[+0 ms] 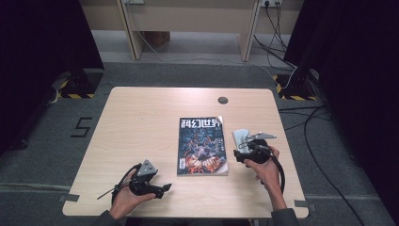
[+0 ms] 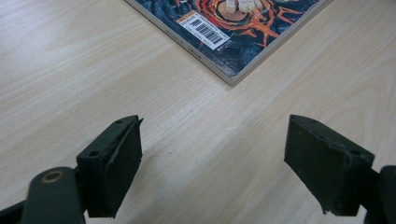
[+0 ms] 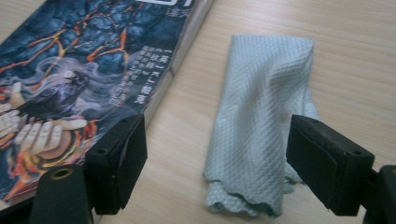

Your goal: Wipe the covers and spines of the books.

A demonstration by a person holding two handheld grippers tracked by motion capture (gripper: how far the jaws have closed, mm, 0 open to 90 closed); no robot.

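On the table [image 1: 141,117], just right of the magazine [image 1: 202,146]: folded cloth [image 3: 261,126], lying flat between spread jaws of right gripper [image 3: 215,158], untouched. Left gripper [image 2: 212,163] spread too, holding nothing. Risk: closing too high, pinching only the top fold or snagging the magazine's edge.

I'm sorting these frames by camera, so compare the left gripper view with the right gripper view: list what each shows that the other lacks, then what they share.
Left gripper view alone: the barcode label on the magazine cover, near the corner that points toward the open left gripper.

Right gripper view alone: a folded pale cloth lying flat beside the magazine, between the open jaws of the right gripper but not pressed by them.

Both: the magazine with its blue and orange cover, the light wooden table, and a pair of black jaws standing wide apart.
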